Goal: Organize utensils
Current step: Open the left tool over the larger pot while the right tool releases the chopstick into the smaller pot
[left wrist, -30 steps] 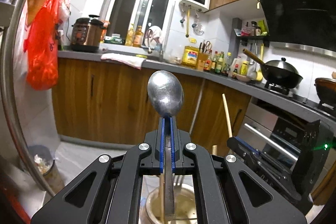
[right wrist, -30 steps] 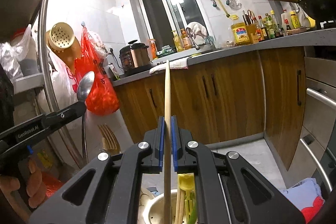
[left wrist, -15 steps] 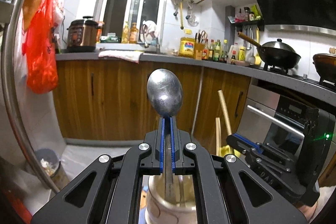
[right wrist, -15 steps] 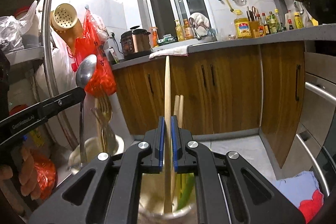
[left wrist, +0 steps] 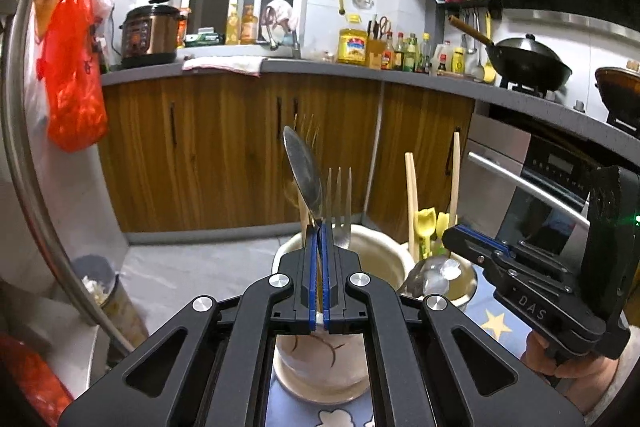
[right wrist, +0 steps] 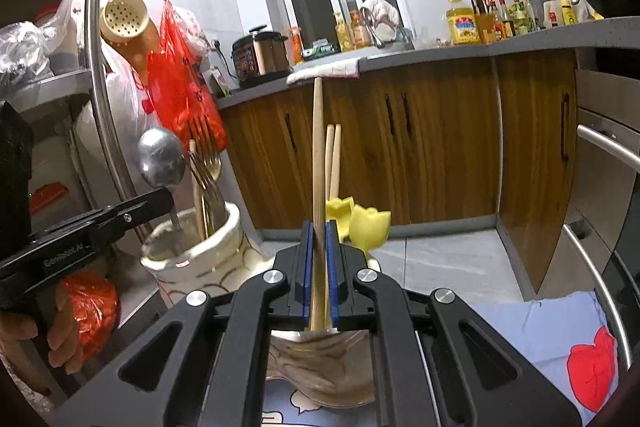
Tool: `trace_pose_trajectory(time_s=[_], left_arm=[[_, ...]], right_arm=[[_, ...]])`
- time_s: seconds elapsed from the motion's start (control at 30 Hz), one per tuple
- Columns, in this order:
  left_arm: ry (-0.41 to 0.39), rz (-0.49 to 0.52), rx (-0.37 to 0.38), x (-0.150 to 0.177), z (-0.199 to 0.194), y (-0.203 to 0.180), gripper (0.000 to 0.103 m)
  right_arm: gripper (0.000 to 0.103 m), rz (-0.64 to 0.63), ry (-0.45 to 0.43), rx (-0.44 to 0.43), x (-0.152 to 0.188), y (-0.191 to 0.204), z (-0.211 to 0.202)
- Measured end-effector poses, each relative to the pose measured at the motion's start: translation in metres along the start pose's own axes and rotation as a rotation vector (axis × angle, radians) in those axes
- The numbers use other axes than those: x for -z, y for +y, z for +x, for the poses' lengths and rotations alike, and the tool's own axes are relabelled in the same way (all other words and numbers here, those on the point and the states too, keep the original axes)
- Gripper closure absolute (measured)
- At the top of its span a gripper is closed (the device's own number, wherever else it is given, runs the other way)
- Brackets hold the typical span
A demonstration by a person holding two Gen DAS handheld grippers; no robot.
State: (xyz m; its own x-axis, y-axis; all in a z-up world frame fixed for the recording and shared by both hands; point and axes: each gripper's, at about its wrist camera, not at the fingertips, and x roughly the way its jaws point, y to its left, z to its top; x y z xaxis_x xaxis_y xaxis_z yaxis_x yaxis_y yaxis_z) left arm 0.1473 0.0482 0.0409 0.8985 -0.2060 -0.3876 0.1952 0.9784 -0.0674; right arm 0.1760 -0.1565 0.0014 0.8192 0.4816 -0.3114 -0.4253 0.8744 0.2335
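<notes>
Far left on the wall hang one perforated tan plastic scoop [right wrist: 127, 23] and one crinkled red plastic bag [right wrist: 182, 67], beside a curved, polished steel rail [right wrist: 96, 75].

Next comes the left tool [left wrist: 319, 227], matte black with blue pads pressed together on the thin handle of one dull grey metal spoon [left wrist: 303, 171]. The spoon stands upright, its smooth oval bowl uppermost and its handle reaching down into the cream ceramic crock [left wrist: 376, 259]. This round, glazed pot, painted with thin dark curling lines, stands on a blue cloth [left wrist: 496, 323] printed with yellow stars. Also in it is one steel fork [left wrist: 339, 203] with three tines showing, just beside the spoon; the right wrist view shows a further cluster of brassy tines [right wrist: 204, 151] whose count I cannot tell.

To the right sits a second holder, a clear glass jar [right wrist: 320, 375], touching or just beside the crock. The right tool [right wrist: 319, 231] pinches one pale, round wooden chopstick [right wrist: 318, 155], upright, its lower end inside the jar. Two more wooden chopsticks [right wrist: 333, 163] lean in the jar behind it, along with two yellow plastic tulip-shaped tops [right wrist: 370, 227].

Behind runs a grey-topped bench [right wrist: 520, 41] over brown wood-grain cabinet doors.
</notes>
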Motion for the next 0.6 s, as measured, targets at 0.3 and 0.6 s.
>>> trace_pose_trajectory(time_s=[0.3,0.6], left_arm=[[0.047,0.001,-0.003,0.003,0.012,0.003,0.1],[0.05,0.005,-0.003,0.004,0.015,0.003,0.1]], right_arm=[[0.097,0.023,0.036,0.013,0.0,-0.004,0.012],[0.082,0.036,0.034,0.005,-0.001,-0.005,0.013]])
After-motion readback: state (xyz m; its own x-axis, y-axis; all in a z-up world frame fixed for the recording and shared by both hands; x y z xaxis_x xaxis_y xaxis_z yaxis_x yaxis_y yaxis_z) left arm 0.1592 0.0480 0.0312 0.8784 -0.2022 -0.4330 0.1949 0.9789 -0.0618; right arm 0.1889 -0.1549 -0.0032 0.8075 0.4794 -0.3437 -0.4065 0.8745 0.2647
